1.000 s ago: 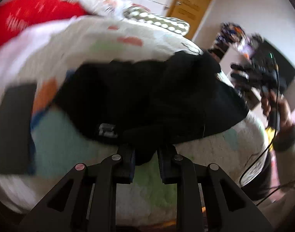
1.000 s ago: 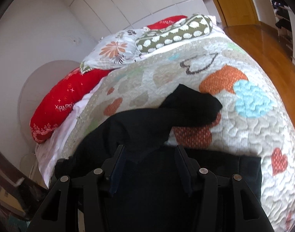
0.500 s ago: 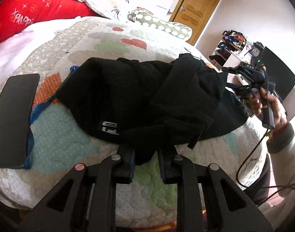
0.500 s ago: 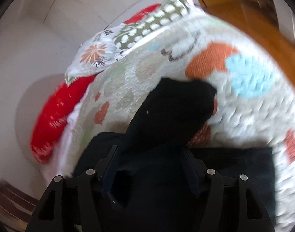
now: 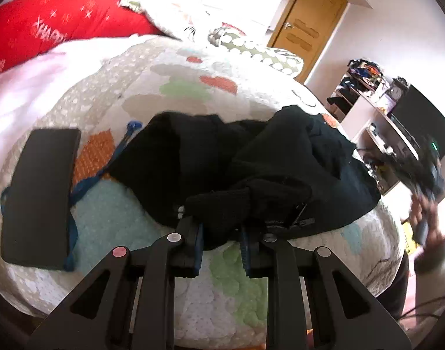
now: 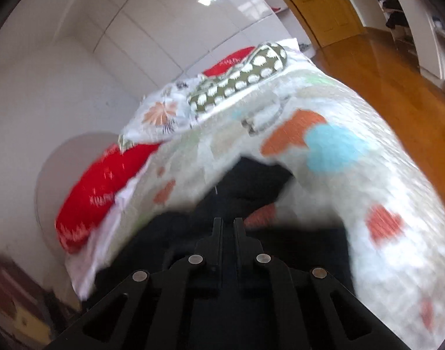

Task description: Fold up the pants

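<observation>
The black pants (image 5: pixel 251 169) lie bunched on the quilt (image 5: pixel 111 210) of the bed, their shape hard to read in the dark folds. The left tongs (image 5: pixel 221 230) are clamped on a fold at the near edge, which hides the fingertips. The right wrist view is blurred; there the right tongs (image 6: pixel 224 224) stand nearly together above the pants (image 6: pixel 251 180), and whether cloth sits between them cannot be told. A black slab (image 5: pixel 38 195) lies left of the pants.

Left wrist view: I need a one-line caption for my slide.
Left gripper pinching bunched black pants on a patchwork quilt.
</observation>
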A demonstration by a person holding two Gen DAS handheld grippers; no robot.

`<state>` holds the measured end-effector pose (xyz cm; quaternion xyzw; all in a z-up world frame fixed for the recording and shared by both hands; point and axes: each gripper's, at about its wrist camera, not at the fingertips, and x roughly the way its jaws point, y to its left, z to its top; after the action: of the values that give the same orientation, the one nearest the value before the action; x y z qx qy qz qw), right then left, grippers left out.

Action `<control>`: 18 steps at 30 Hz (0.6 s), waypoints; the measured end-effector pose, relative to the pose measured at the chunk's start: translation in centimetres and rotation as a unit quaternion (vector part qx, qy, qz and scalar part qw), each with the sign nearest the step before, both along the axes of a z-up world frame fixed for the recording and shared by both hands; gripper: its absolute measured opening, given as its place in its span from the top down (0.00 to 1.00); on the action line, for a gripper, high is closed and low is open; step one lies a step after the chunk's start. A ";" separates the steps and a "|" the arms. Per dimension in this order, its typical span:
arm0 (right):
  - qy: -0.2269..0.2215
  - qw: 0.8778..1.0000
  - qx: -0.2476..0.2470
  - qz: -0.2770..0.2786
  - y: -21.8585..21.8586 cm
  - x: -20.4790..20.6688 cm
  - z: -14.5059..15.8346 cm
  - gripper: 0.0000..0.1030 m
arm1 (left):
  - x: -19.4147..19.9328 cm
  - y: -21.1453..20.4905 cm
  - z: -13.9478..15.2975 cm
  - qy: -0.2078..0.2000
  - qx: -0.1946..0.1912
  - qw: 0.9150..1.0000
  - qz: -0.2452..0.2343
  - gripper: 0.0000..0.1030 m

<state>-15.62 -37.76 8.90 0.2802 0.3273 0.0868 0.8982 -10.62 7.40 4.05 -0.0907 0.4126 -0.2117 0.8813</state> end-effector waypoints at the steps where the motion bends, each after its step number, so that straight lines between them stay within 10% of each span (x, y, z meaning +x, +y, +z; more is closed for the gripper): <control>1: 0.009 1.000 -0.006 -0.003 -0.1 -0.8 -0.4 0.94 | 0.1 0.0 -0.4 0.006 -0.002 1.000 0.004 0.81; 6: 0.059 0.996 0.057 -0.033 -2.3 0.2 -3.3 0.89 | 0.0 0.1 -0.7 0.016 -0.017 1.000 0.019 0.81; 10: 0.048 0.996 0.072 -0.028 -2.2 3.8 -3.1 0.52 | -0.1 -0.3 -0.6 0.015 -0.005 1.000 0.015 0.80; 16: 0.085 0.992 0.088 -0.029 -1.5 11.0 -4.9 0.52 | 0.1 -0.3 -0.8 0.017 -0.007 1.000 0.014 0.80; 18: 0.064 0.993 0.089 -0.032 -1.5 11.8 -5.0 0.69 | 0.1 -0.3 -0.7 0.018 -0.006 1.000 0.014 0.80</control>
<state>-3.84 -39.25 3.92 0.3741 0.3664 0.0685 0.8492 -10.57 7.08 3.30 -0.1052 0.4258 -0.1999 0.8762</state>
